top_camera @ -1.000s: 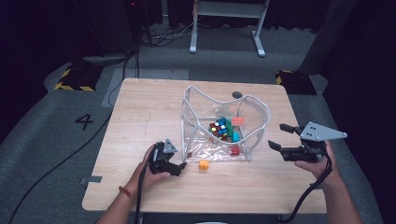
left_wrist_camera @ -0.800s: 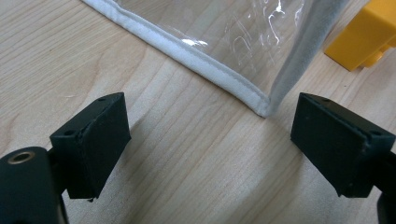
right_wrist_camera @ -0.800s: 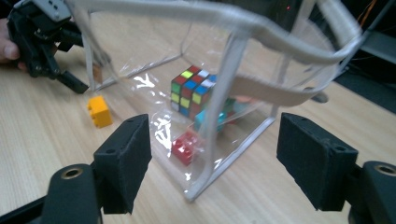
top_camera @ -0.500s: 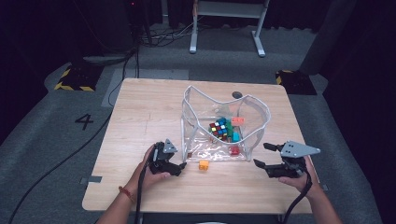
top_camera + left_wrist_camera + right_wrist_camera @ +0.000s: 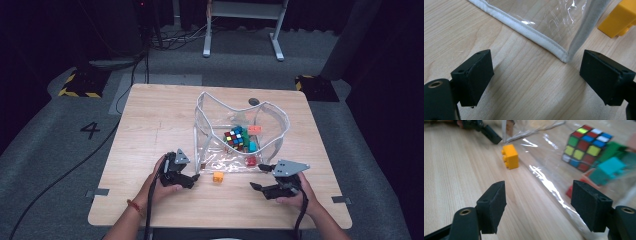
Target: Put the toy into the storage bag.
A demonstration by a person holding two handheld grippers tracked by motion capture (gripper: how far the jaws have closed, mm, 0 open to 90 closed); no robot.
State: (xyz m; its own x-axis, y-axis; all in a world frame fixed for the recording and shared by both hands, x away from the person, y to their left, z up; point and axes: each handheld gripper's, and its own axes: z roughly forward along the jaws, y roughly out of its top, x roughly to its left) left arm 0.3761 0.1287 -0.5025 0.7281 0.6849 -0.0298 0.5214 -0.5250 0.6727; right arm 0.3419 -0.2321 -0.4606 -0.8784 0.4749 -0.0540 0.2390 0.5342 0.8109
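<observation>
My right hand-held gripper (image 5: 261, 186) hovers low over the surface (image 5: 150, 125), jaws wide and empty. My left hand-held gripper (image 5: 191, 179) is wide too, empty, its jaws at the near corner of the clear bag (image 5: 272, 137). Between them, just outside the bag, sits the yellow block (image 5: 218, 176). Farther in, the puzzle cube (image 5: 233, 138) lies inside the bag

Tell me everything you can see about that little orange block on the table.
The orange block is a small studded toy brick, plastic by its look, lying on the bare wooden table just outside the clear bag's near edge. It lies on its side, studs pointing sideways. Neither the left gripper nor the right gripper touches it; both stand open.
</observation>
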